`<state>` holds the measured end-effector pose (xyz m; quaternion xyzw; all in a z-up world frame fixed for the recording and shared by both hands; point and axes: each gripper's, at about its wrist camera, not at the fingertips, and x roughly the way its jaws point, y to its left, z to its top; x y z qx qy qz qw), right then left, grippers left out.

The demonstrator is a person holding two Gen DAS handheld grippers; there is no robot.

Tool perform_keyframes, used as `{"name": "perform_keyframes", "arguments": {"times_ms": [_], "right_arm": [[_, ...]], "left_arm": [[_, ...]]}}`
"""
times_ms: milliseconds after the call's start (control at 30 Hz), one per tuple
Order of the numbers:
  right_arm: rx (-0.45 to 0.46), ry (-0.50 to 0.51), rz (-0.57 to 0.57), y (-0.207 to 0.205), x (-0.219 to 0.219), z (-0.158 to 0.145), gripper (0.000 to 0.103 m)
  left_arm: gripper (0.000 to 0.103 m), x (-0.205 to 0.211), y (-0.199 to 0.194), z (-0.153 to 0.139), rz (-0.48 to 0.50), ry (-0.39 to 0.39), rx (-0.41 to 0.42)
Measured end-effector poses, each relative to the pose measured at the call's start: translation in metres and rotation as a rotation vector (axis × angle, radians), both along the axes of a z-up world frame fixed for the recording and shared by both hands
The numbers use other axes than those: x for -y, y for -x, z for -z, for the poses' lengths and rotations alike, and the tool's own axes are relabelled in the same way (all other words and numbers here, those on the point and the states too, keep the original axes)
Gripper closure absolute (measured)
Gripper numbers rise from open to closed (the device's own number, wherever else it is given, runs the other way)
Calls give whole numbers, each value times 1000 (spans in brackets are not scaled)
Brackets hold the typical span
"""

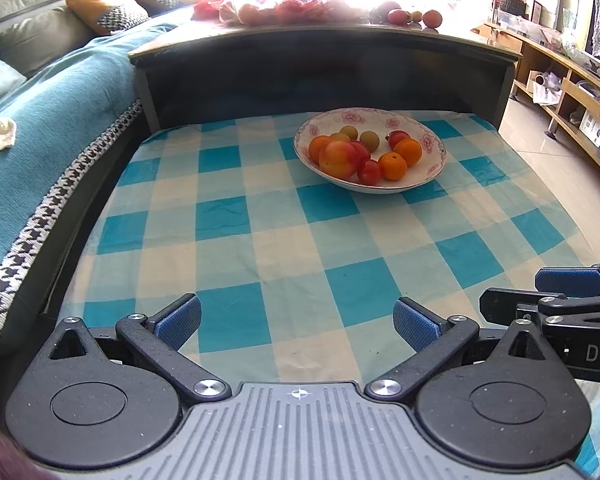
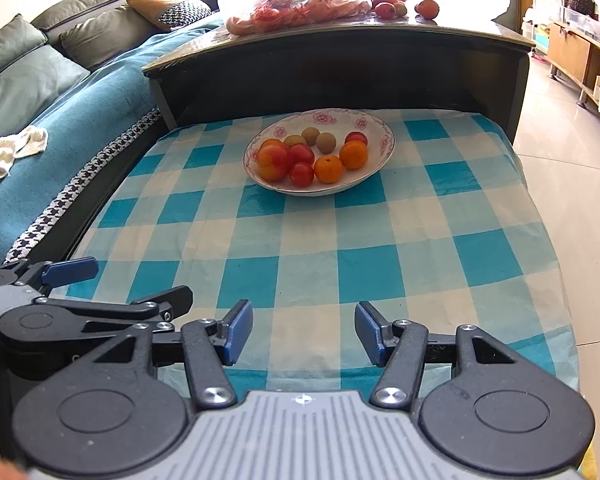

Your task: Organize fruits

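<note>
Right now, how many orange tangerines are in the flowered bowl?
3 that show. One sits at the bowl's front middle, one just right of it, and one at the left edge, half behind the big peach. More may be hidden beneath.

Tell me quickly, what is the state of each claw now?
Left claw: open, holding nothing.
Right claw: open, holding nothing.

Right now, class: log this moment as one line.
left gripper open, empty | right gripper open, empty | fruit in bowl | cloth bare nearby
</note>
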<state>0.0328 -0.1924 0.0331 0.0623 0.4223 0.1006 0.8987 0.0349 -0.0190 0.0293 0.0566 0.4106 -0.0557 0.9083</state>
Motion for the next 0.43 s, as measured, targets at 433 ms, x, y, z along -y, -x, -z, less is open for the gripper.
{"name": "perform_keyframes", "arguments": {"times_ms": [433], "right_arm": [[-3,-2,2,0,1,0,44]], "left_arm": [[0,2,3,-1,2,-24,19]]}}
